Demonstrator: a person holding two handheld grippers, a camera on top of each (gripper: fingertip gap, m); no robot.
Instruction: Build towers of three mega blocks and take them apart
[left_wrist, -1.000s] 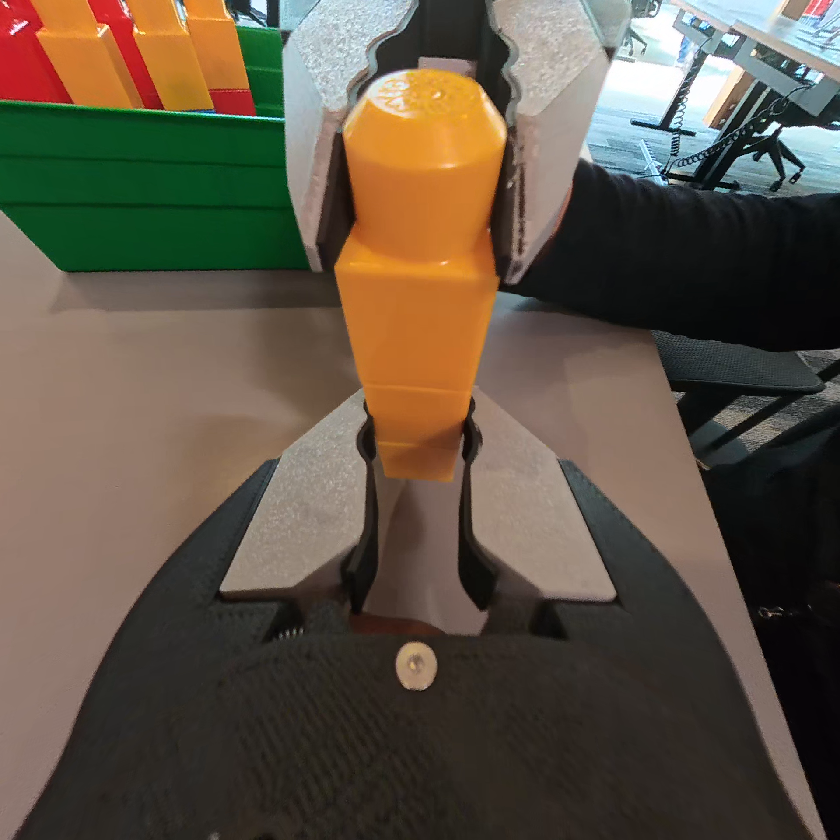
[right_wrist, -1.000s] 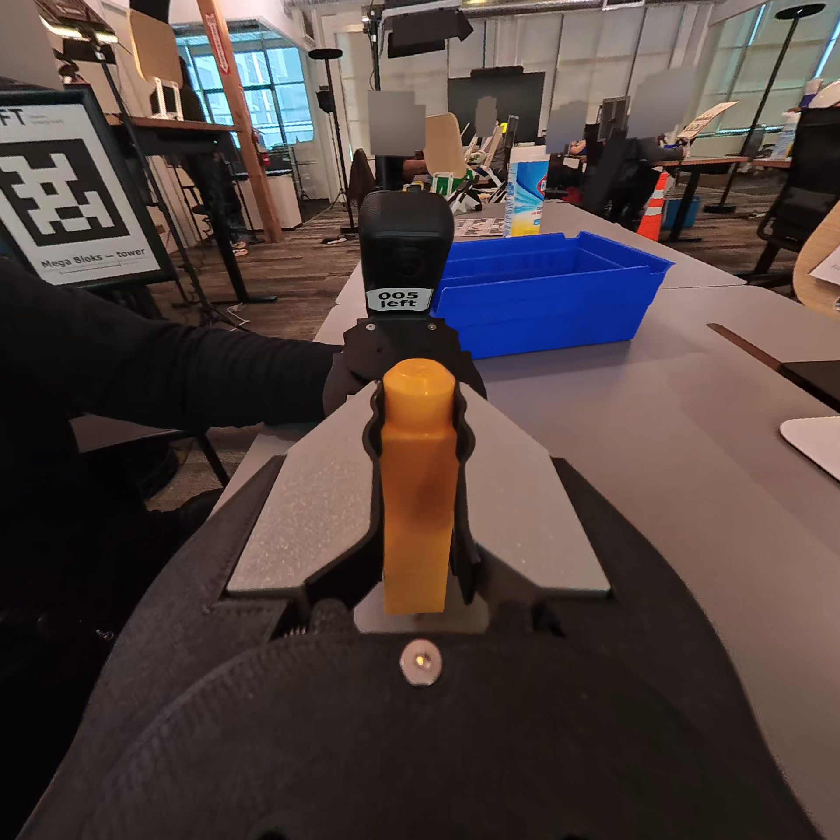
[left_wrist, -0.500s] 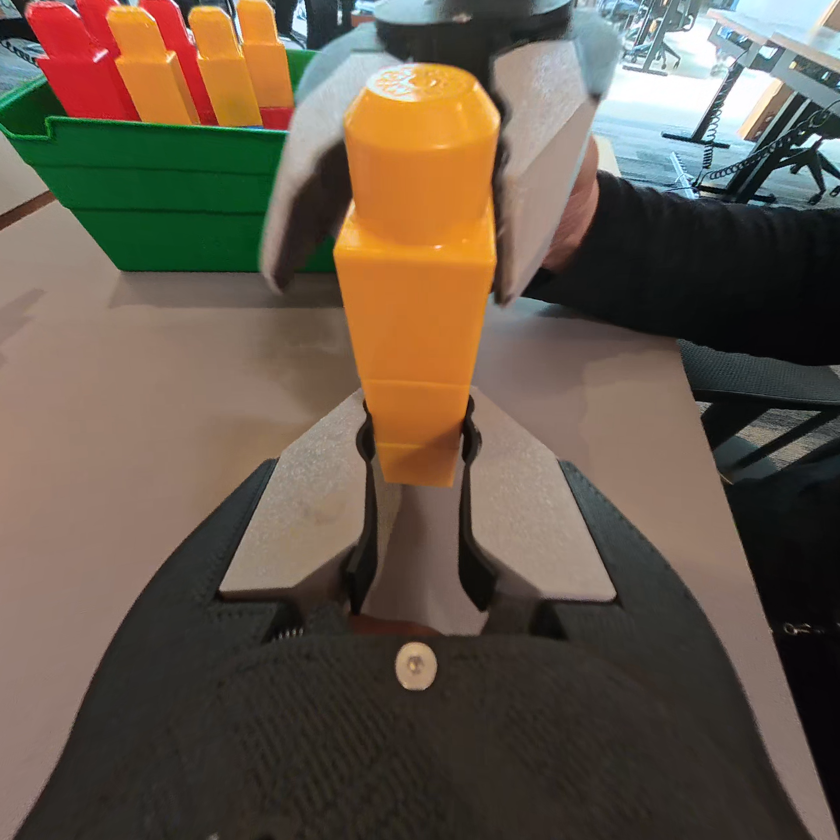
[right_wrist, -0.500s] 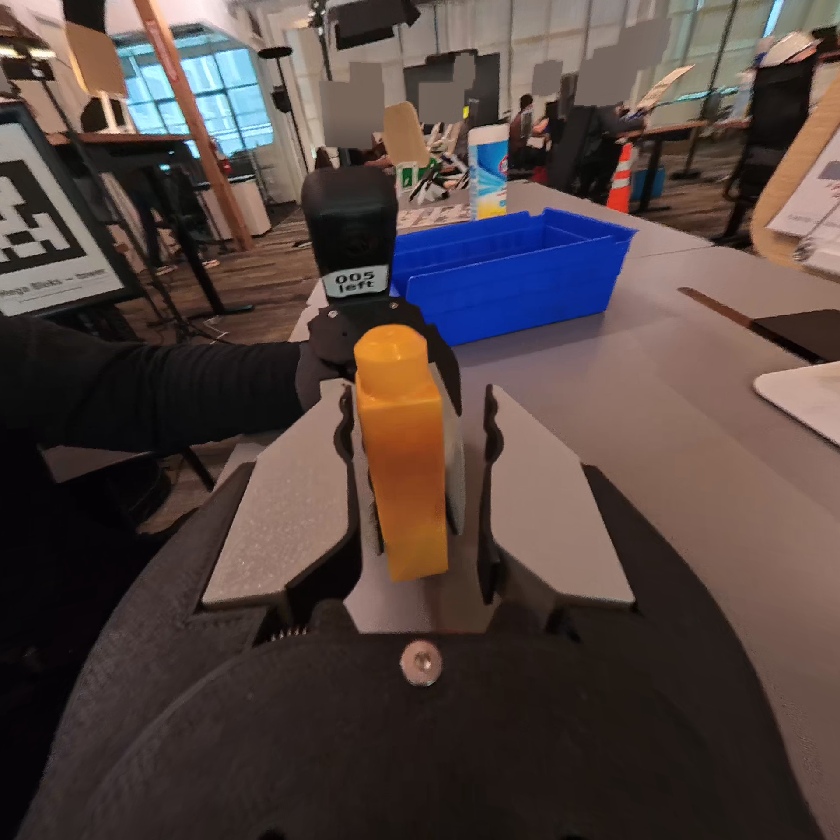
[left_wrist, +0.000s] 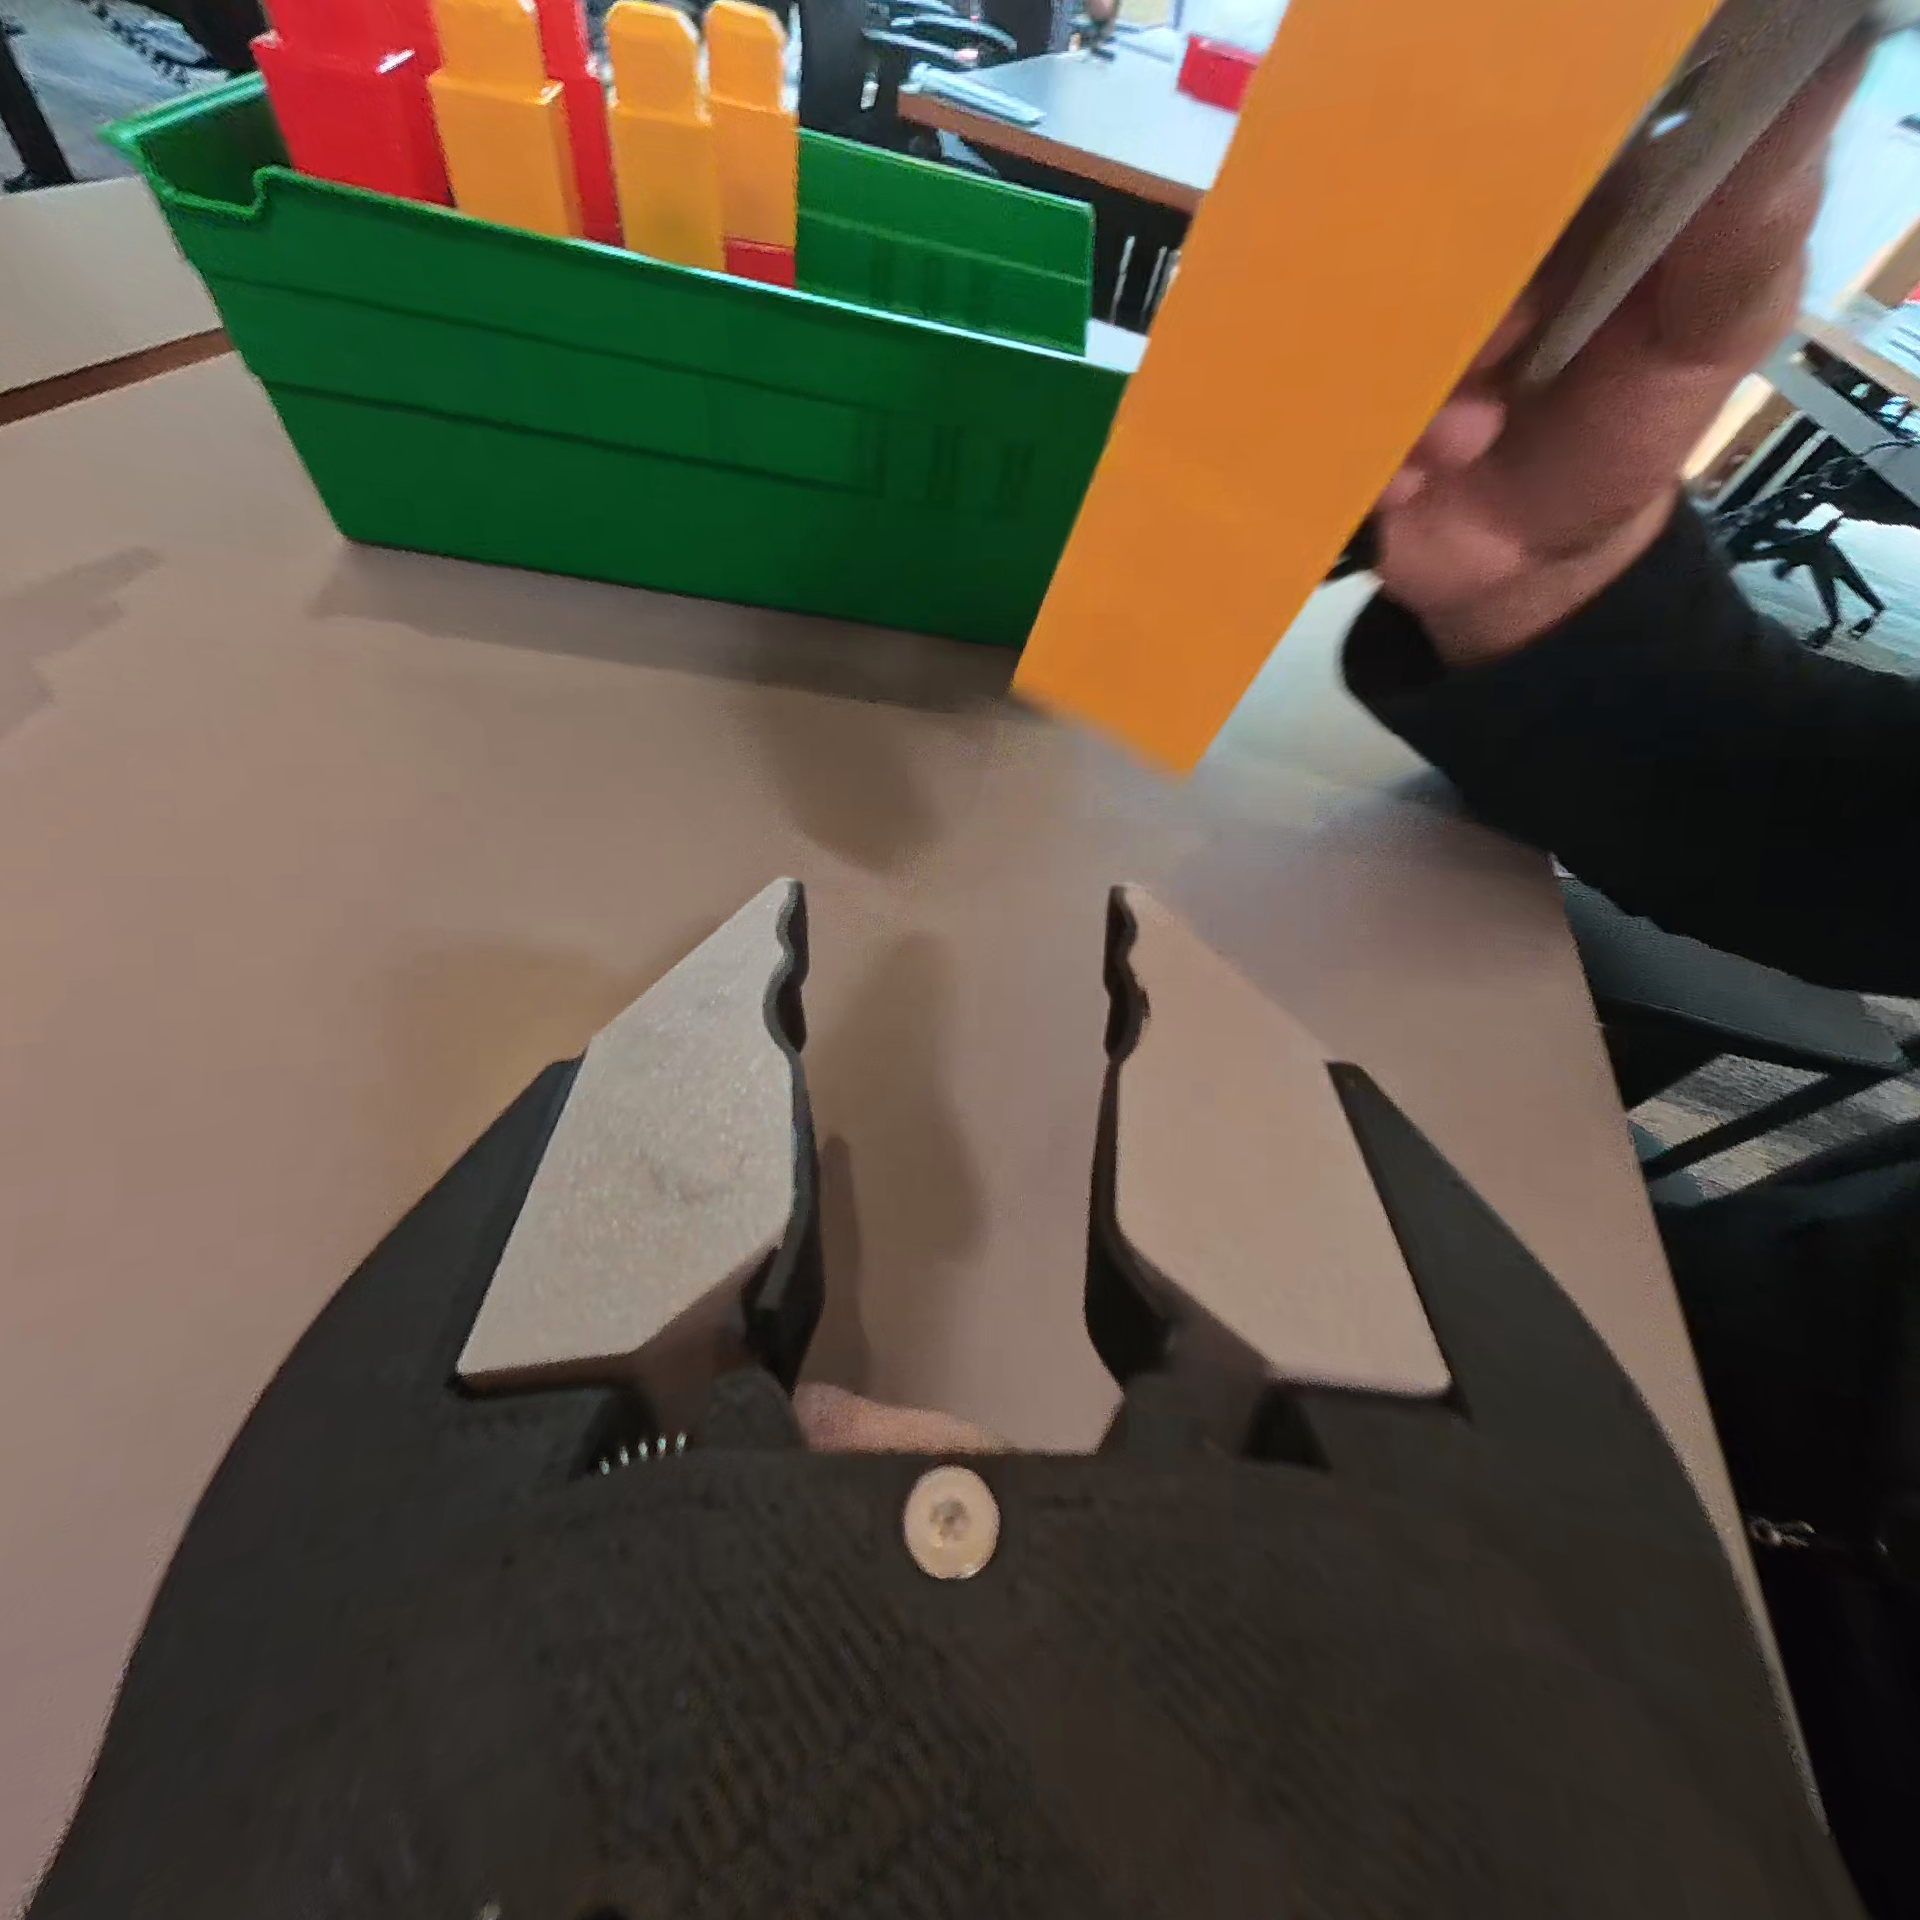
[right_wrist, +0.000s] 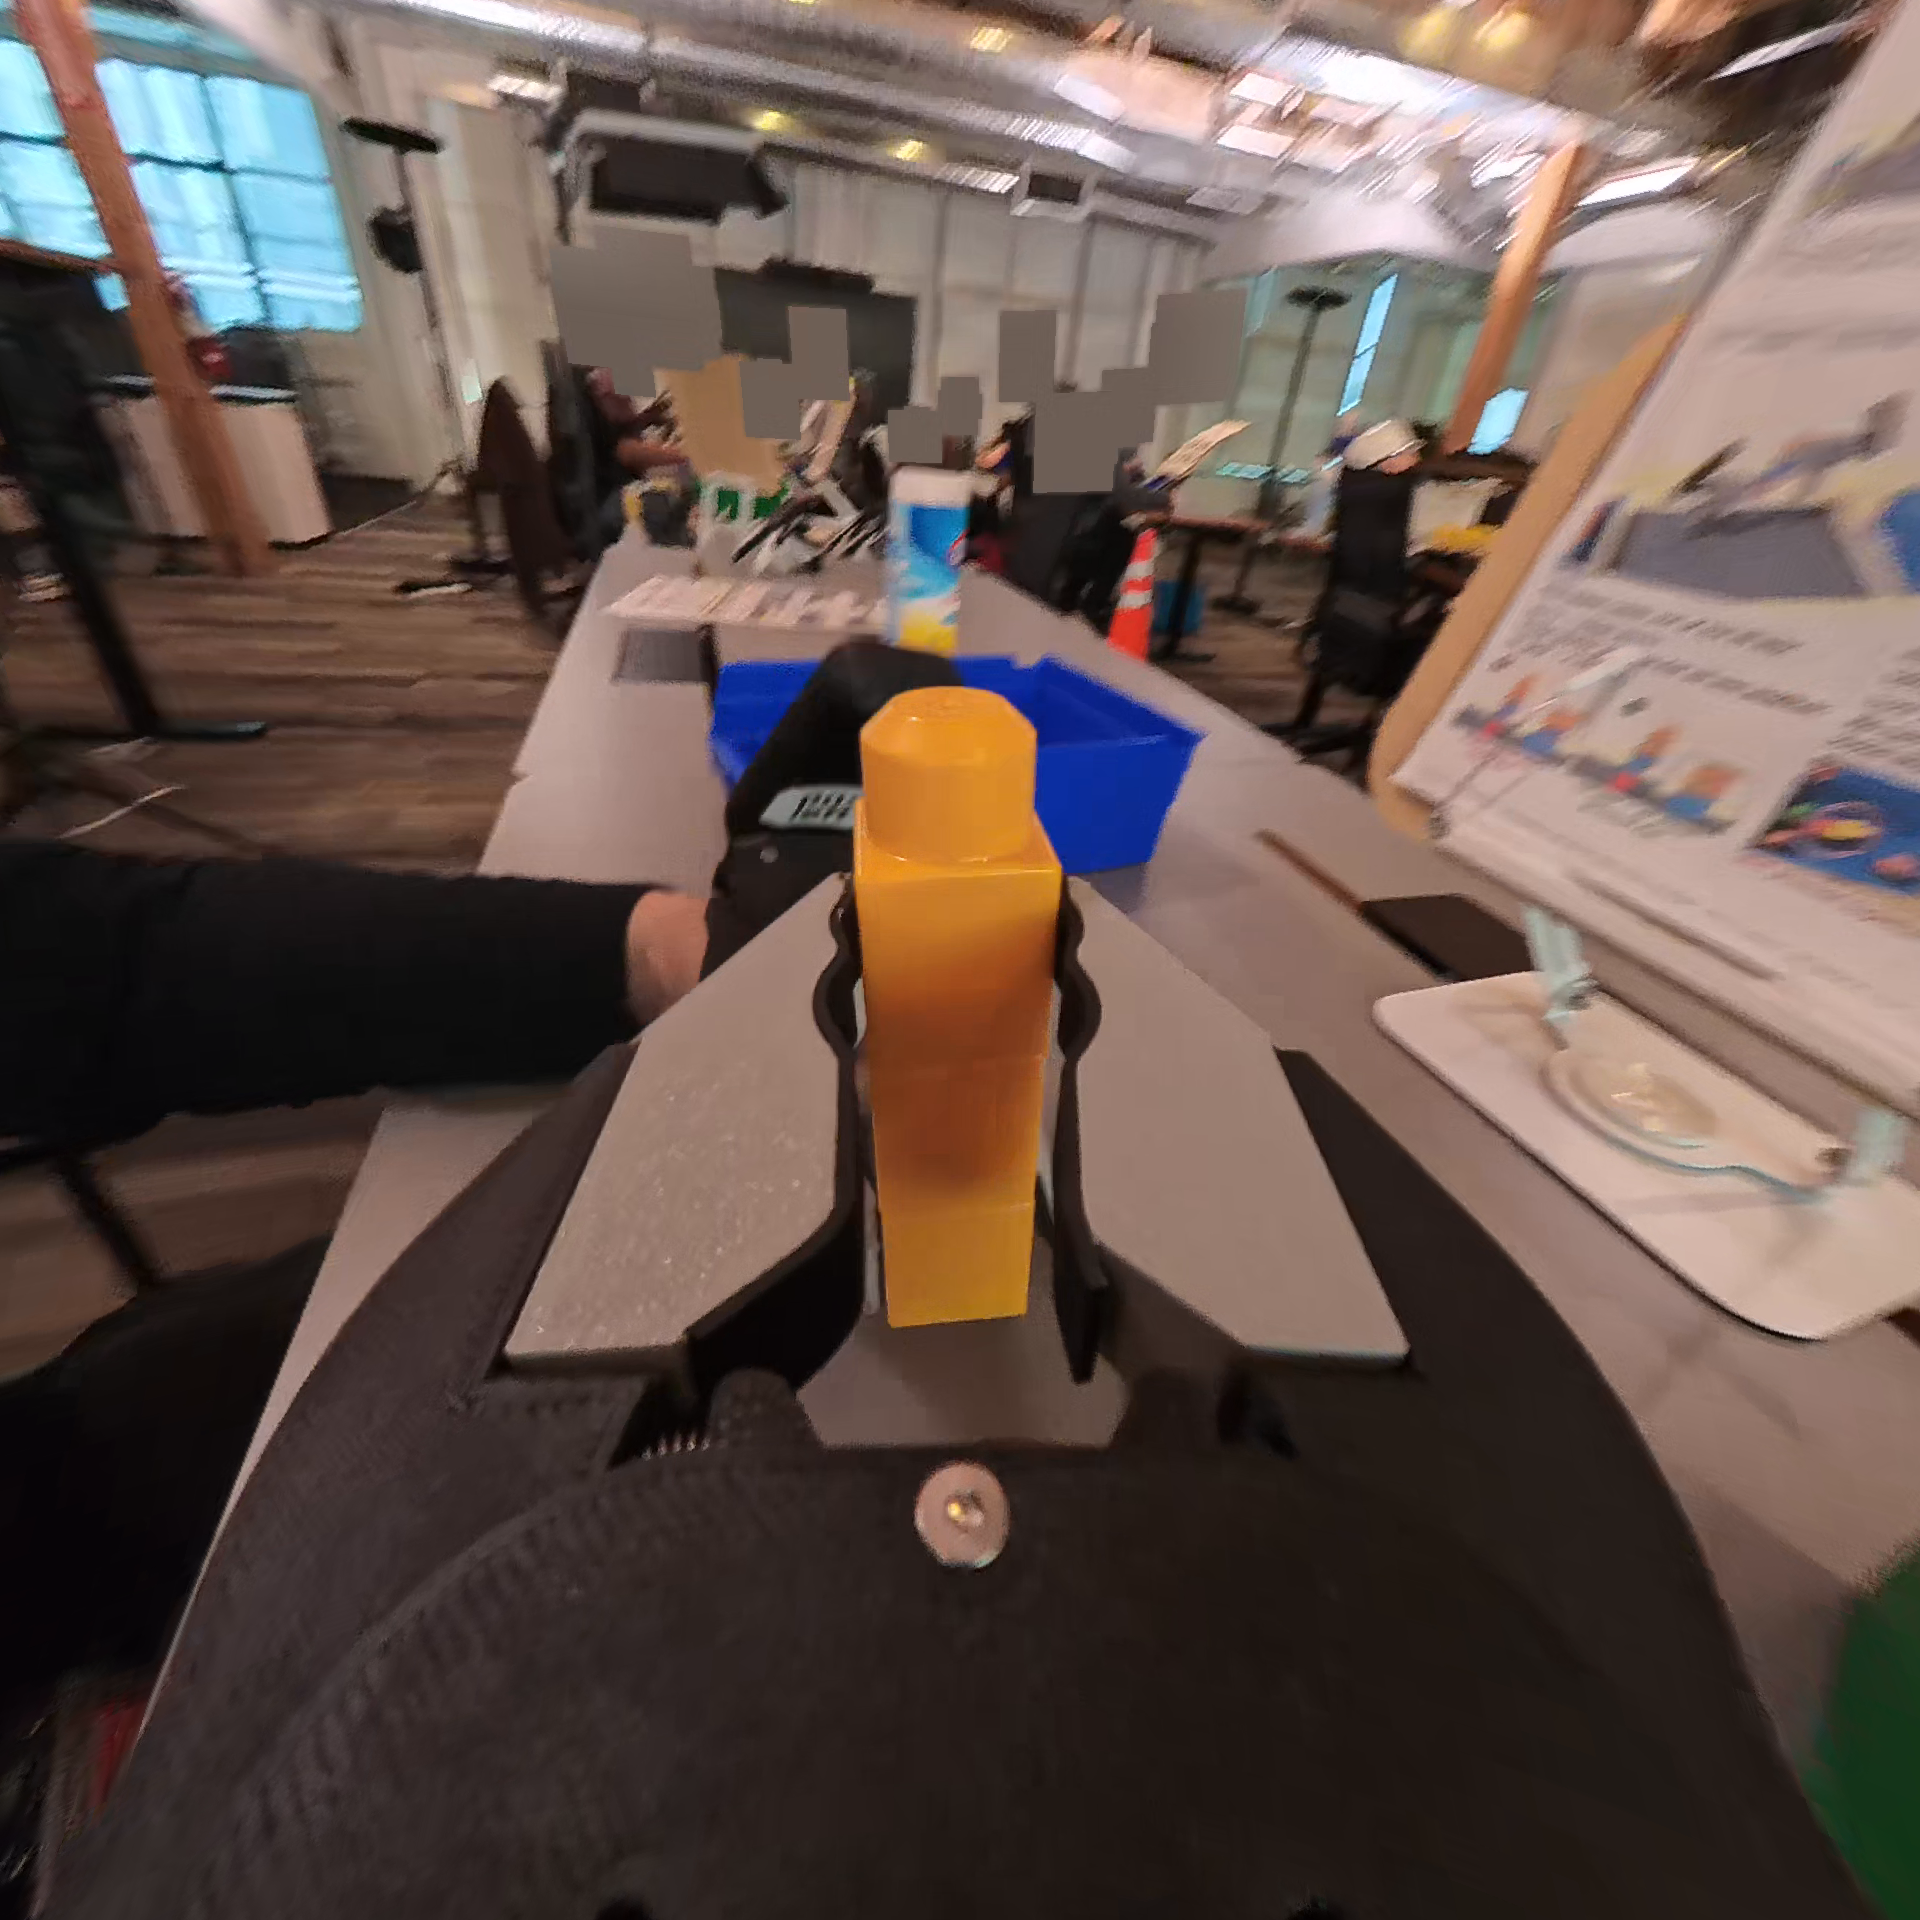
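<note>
My left gripper (left_wrist: 956, 935) hangs over the table (left_wrist: 312, 831), nothing between its jaws. Ahead stands the bin (left_wrist: 623, 416) with blocks (left_wrist: 644, 145) upright inside; right of it, my right gripper's tower (left_wrist: 1309, 343).

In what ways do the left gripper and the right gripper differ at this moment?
The left gripper is open with nothing between its grey fingers; the right gripper is shut on the orange plastic block tower. The left gripper points toward the green plastic bin; the right gripper points toward the blue plastic bin. Both have black bodies.
</note>
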